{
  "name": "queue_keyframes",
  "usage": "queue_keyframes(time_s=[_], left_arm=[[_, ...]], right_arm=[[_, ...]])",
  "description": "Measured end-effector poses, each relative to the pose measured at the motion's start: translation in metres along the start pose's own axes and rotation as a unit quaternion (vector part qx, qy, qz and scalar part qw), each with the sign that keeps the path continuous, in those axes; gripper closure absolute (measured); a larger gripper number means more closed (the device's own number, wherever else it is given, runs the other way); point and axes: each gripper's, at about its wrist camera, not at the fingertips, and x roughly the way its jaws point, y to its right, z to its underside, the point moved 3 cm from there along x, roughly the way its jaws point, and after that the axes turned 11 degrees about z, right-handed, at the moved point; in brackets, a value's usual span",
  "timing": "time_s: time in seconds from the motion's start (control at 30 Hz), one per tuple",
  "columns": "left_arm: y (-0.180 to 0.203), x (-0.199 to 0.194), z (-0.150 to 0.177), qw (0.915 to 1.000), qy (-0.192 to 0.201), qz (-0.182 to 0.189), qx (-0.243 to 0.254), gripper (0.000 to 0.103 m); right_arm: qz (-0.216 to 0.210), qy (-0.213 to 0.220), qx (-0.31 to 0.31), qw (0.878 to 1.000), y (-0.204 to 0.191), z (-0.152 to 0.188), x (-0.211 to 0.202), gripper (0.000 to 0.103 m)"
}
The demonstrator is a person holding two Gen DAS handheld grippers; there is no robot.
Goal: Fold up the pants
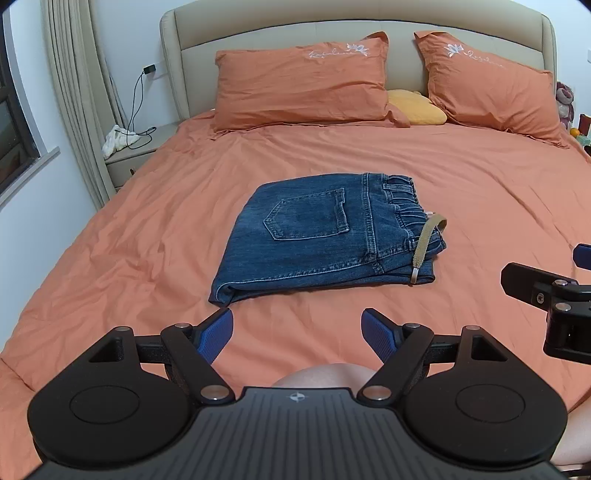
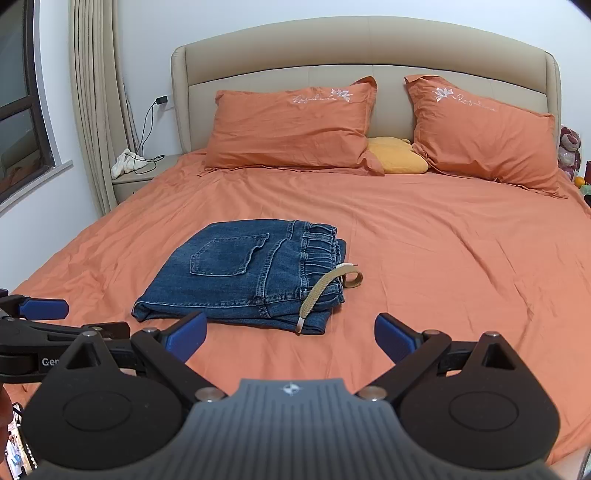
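left gripper [image 1: 297, 334]: fingers [image 1: 218, 334] wide apart, blue pads, nothing between them; held over the near part of the bed, short of the jeans, not touching them
right gripper [image 2: 290, 338]: fingers [image 2: 186, 334] wide apart too, empty; also over the near bed, jeans just ahead
grippers together: side by side; right one shows at the right edge of the left view, left one at the left edge of the right view
jeans [image 1: 314, 236]: blue denim, folded into a compact stack, flat on the bed near its middle; back pocket up, elastic waistband at the right end, folded edge at the near left
drawstring [image 1: 424, 243]: tan, lies over the waistband end, metal tip toward the near edge, other end looped just off the denim
bed [image 1: 147, 240]: orange sheet, wrinkled
pillows [image 1: 303, 85]: two orange, white embroidery, leaning on the headboard
cushion [image 1: 415, 107]: yellow, between the pillows
headboard [image 1: 280, 29]: beige, padded
nightstand [image 1: 136, 153]: left of bed, white cloth and black cable on it
curtain [image 1: 79, 92]: beige, by the window at left
person: bare skin just behind the left gripper, low in its view; part unclear
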Motion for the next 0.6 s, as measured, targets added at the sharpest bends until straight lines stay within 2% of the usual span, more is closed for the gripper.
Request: queue_keyframes(time_s=[0.6], left_arm=[[0.0018,-0.0011,-0.0055,1.0,0.005,0.001,0.006,0.011]], right_arm=[[-0.001,0.004,-0.004,1.0,0.0024,-0.004,-0.0041,0.01]])
